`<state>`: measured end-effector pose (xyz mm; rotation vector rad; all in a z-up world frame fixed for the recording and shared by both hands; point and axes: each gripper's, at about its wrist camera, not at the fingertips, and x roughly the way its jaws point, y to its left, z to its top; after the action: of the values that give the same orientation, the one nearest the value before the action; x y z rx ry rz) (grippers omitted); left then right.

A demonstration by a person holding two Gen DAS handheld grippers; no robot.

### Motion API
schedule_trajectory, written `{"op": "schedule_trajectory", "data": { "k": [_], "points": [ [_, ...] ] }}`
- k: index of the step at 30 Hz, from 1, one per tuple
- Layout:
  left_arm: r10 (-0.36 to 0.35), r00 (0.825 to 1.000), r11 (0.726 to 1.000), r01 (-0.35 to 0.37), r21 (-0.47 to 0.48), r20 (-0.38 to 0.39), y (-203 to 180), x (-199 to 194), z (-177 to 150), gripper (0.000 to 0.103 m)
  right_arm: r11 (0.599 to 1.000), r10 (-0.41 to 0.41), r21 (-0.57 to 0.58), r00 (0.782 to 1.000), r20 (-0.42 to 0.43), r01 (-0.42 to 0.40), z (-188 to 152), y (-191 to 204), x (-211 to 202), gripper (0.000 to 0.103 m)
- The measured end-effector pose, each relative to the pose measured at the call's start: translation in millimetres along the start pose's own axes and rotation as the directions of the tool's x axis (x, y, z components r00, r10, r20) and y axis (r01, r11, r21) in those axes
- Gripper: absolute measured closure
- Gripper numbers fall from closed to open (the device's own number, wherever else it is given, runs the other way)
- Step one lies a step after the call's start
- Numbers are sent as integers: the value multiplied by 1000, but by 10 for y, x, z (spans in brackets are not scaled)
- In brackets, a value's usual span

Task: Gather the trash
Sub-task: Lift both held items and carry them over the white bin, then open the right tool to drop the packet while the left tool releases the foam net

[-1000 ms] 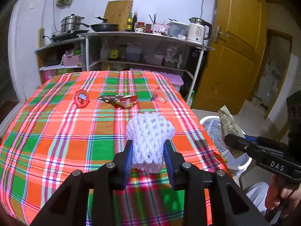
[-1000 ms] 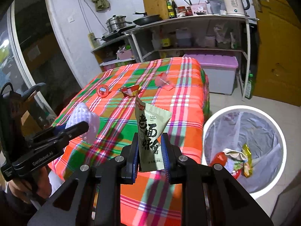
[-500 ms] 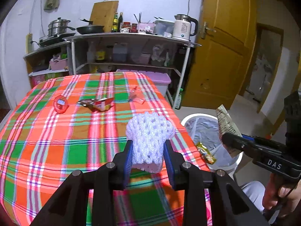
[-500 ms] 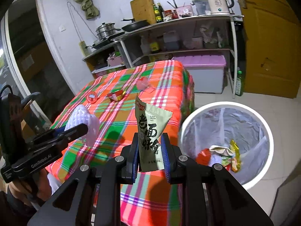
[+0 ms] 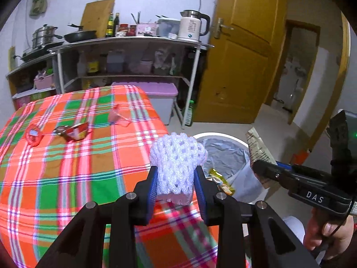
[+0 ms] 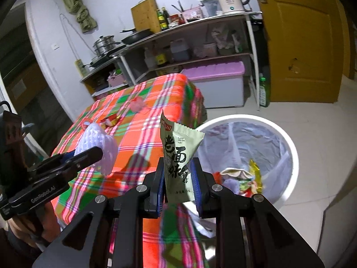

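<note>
My left gripper [image 5: 176, 174] is shut on a white foam fruit net [image 5: 177, 163], held above the table's right edge; it also shows in the right wrist view [image 6: 98, 143]. My right gripper [image 6: 178, 174] is shut on a pale green snack wrapper [image 6: 178, 156], held upright just left of the white trash bin [image 6: 287, 143]. The bin [image 5: 223, 135] has a plastic liner and several wrappers inside. On the plaid tablecloth [image 5: 67, 160] lie a red round wrapper [image 5: 33, 134], a red and gold wrapper [image 5: 73, 131] and a clear pink wrapper [image 5: 116, 116].
A metal shelf rack [image 5: 133, 44] with pans, bottles and a kettle stands behind the table. A lilac-lidded storage box [image 6: 214, 84] and a green bottle [image 6: 263, 91] sit on the floor beside it. A yellow door [image 5: 241, 55] is at the right.
Both grippers have swung right, away from the table middle and toward the bin, each still holding its piece of trash. The bin now sits closer and larger in both views.
</note>
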<state>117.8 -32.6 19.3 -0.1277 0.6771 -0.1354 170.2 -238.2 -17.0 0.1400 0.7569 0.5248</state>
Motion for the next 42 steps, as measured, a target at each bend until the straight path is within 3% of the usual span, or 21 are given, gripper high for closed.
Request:
{"op": "schedule_trajectory", "data": {
  "k": [13,28,33,35,42],
  "points": [
    [-82,996,996,84,34,-41,-314,418,110,71,995,-61,83,998,-27,63,-10,-477,89,80],
    [-121,988,991,126,46,-93,-512,806,125,71,985,-102,128,991,-86,113,-65,-738,288,78],
    [-128,985,990,133,41,-114,-552,917,109,70,980,-125,144,988,-87,136,-62,-803,318,73],
    [-128,984,990,135,42,-124,-562,963,99,69,980,-125,146,989,-85,137,-67,-815,320,65],
    [-139,980,988,146,39,-144,-585,1062,98,69,978,-129,157,988,-81,140,-76,-854,313,65]
  ]
}}
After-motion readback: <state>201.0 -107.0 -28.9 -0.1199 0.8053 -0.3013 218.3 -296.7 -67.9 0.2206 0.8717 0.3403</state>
